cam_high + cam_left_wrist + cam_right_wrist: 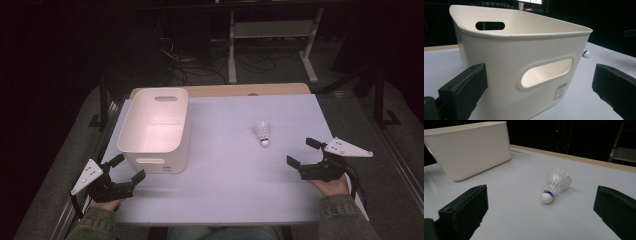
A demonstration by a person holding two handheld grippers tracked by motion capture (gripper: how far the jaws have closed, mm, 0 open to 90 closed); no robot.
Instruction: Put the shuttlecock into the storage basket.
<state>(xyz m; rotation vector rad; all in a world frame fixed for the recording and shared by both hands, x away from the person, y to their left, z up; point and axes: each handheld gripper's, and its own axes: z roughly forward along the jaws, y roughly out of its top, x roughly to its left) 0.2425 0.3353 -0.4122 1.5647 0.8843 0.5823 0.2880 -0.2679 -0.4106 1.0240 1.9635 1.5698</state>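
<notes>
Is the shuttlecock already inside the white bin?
No, the shuttlecock lies on its side on the table, well apart from the white bin.

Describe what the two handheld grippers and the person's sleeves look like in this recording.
Both the left gripper and the right gripper are black, each with two blocky, matte fingers. Each carries a pale grey three-cornered plate dotted with small holes. A dark cable trails from the right one. The sleeves are olive-green, denim-like fabric.
</notes>
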